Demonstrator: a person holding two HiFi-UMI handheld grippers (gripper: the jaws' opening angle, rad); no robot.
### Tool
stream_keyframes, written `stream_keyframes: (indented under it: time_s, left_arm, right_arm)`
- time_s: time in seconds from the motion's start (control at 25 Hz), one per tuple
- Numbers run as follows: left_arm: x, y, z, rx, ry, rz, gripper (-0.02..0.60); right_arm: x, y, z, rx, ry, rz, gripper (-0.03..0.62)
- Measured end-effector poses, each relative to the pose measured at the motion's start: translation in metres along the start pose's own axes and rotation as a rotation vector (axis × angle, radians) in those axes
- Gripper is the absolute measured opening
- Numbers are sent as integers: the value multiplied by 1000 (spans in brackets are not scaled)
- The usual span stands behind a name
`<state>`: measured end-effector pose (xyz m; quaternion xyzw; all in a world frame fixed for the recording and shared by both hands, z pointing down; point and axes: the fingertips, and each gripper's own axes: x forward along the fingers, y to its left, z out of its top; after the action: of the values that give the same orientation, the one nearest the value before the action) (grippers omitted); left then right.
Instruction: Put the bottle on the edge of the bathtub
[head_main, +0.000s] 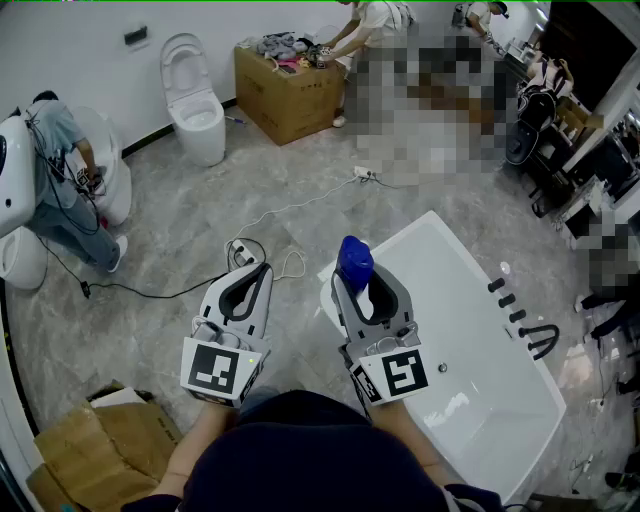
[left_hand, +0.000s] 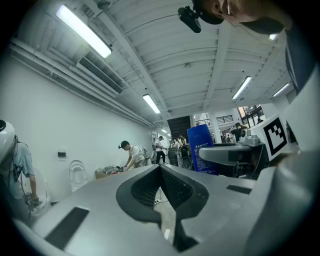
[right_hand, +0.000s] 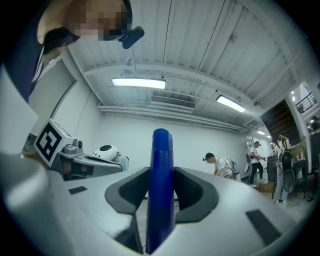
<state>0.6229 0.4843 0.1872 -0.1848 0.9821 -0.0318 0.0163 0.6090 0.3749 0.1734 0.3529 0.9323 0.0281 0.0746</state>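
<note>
A blue bottle (head_main: 354, 262) stands clamped between the jaws of my right gripper (head_main: 362, 290), held up in the air over the near left end of the white bathtub (head_main: 470, 340). In the right gripper view the blue bottle (right_hand: 161, 185) fills the gap of the right gripper (right_hand: 161, 200), with both pads pressing on it. My left gripper (head_main: 248, 288) hangs beside it to the left, over the grey floor, its jaws closed together with nothing between them. The left gripper (left_hand: 162, 187) also shows the blue bottle (left_hand: 201, 148) off to its right.
Black taps (head_main: 520, 315) line the bathtub's right rim. A white power strip with cables (head_main: 243, 252) lies on the floor ahead of the left gripper. A toilet (head_main: 195, 100) and a cardboard box (head_main: 285, 90) stand at the back. A person (head_main: 65, 170) works at the left; flattened cardboard (head_main: 95, 440) lies near left.
</note>
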Motion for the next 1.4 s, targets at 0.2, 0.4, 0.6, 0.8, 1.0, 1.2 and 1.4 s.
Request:
stream_keyframes:
  time_s: [0.2,0.4,0.6,0.8,1.0,1.2,1.4]
  left_arm:
    - [4,9,-7,24,23,36,23]
    - [8,12,-12,26,33,47,23]
    - [28,25,-14,16,6,35,23]
    - [74,53,-10,26,-29,6,23]
    - [137,90,-2,31,-74,-54,23]
    - [204,133,5,30,-97,-126,23]
    - [264,174,5,51,-115,-213,23]
  right_arm:
    - [6,-7,-4,0,-20,-1,163]
    - [12,-16,-11,52,-32,-13,164]
    - [30,-32,-26,51,-5,-25,164]
    - [73,-53,-37,35,12,-39,164]
    - [131,-93,-40,6,4,-100,164]
    - [194,-135,-42,-2,6,-169,164]
    - [250,-167,-45,-17,-9,-247,164]
